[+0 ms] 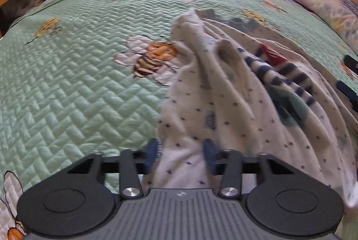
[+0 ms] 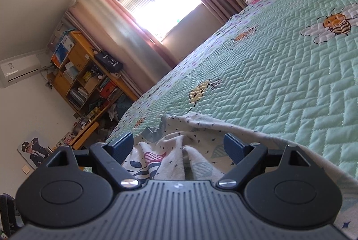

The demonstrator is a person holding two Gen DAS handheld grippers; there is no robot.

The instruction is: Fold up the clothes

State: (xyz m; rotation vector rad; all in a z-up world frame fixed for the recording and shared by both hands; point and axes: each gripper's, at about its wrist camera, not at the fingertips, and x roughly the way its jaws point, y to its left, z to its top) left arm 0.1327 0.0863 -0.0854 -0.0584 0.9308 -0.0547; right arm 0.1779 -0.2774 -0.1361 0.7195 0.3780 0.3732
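My left gripper (image 1: pixel 180 153) pinches the white printed garment (image 1: pixel 223 92), rumpled at 2 o'clock on the bee quilt (image 1: pixel 78 83), while my right gripper (image 2: pixel 179 147) stands wide around it, so I should lift evenly.

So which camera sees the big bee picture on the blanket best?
The right wrist view. There the big bee lies in the open on the green blanket, wings and stripes sharp. The left wrist view shows a big bee larger but slightly blurred, with the white patterned garment right at its head.
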